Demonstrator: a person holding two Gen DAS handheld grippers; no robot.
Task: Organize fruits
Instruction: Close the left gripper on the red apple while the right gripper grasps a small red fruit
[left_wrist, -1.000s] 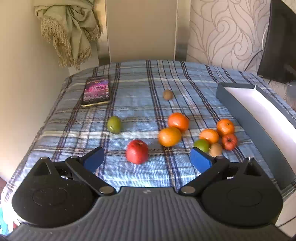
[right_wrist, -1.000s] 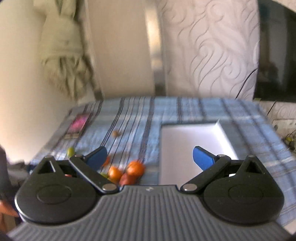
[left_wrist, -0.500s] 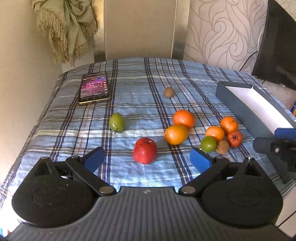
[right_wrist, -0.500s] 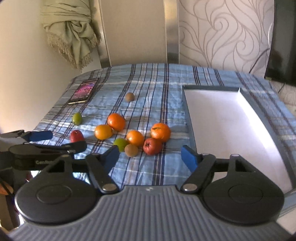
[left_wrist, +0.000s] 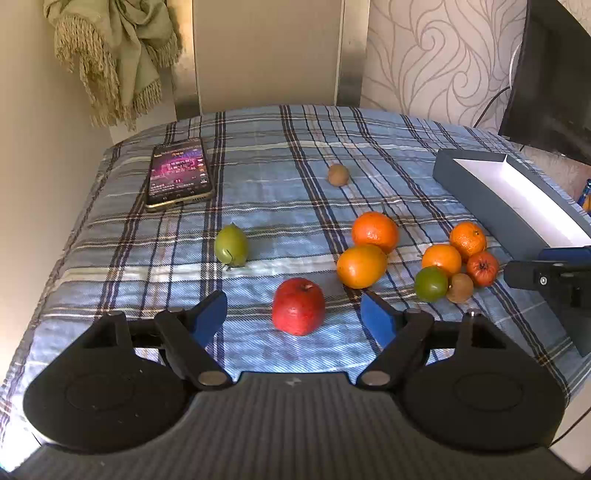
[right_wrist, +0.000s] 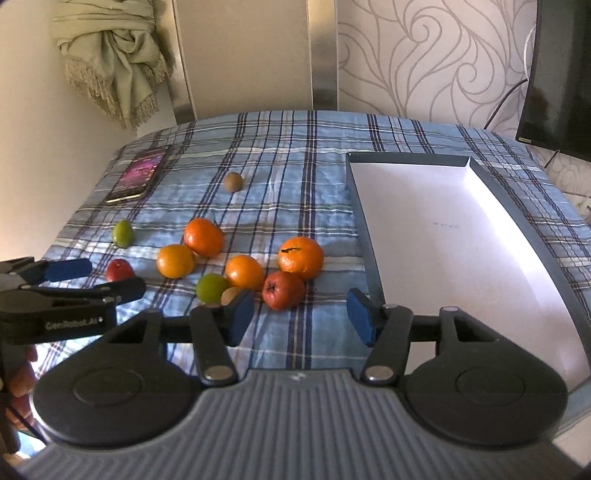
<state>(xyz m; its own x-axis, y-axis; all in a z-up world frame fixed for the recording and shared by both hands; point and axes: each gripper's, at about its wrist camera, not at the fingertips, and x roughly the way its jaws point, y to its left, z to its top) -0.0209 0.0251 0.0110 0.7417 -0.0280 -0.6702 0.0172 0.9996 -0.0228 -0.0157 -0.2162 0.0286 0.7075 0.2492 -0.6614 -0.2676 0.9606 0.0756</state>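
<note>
left gripper (left_wrist: 294, 317): jaws apart and just been narrowing, nothing pressed between the blue pads
red apple (left_wrist: 298, 311): on the plaid cloth (left_wrist: 266, 177) just ahead of the left gripper, in line with the gap between its pads, not touched
green pear-shaped fruit (left_wrist: 231, 245): ahead and left of the left gripper, alone
two large oranges (left_wrist: 375, 232): ahead and right of the left gripper, touching each other
right gripper (right_wrist: 301, 317): jaws apart, just been closing, holding nothing
small red fruit (right_wrist: 283, 290): just ahead of the right gripper's gap, against an orange (right_wrist: 300, 257)
kiwi (right_wrist: 230, 295): partly hidden behind the right gripper's left pad
box (right_wrist: 373, 266): open, white inside, ahead and right of the right gripper
phone (left_wrist: 178, 173): far ahead, left of the left gripper
</note>
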